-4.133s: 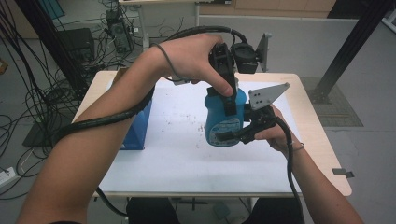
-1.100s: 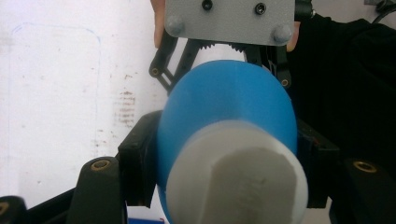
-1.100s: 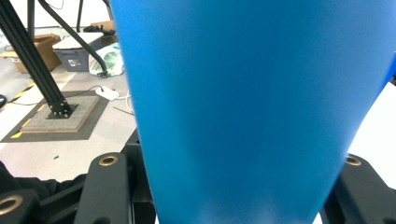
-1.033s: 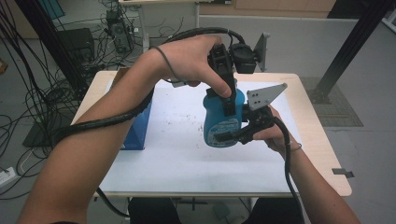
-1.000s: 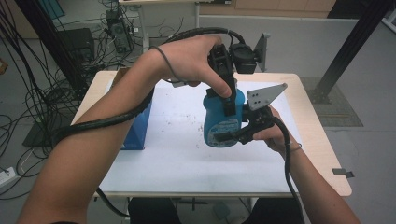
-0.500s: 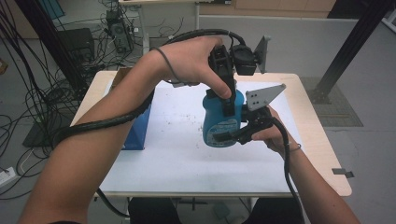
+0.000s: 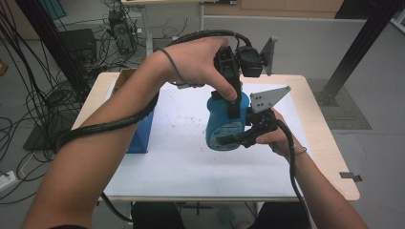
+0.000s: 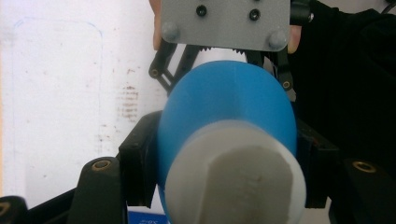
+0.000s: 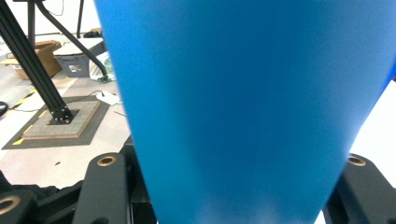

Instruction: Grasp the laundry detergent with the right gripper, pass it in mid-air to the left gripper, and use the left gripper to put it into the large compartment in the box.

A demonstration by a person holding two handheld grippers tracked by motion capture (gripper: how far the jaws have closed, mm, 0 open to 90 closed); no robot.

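High view, blue bottle (image 7: 223, 125) above worktop (image 7: 181, 157), left gripper (image 7: 232, 106) fingers pinching its white cap (image 8: 236, 179) (from above), right gripper (image 7: 234, 140) fingers clamped on its body.

Blue bottle (image 7: 226, 125) mid-table, clamped between both grippers, blocks centre; blue box (image 7: 142, 133) stands at left edge; white mat (image 7: 176, 157) open in front and between box and bottle
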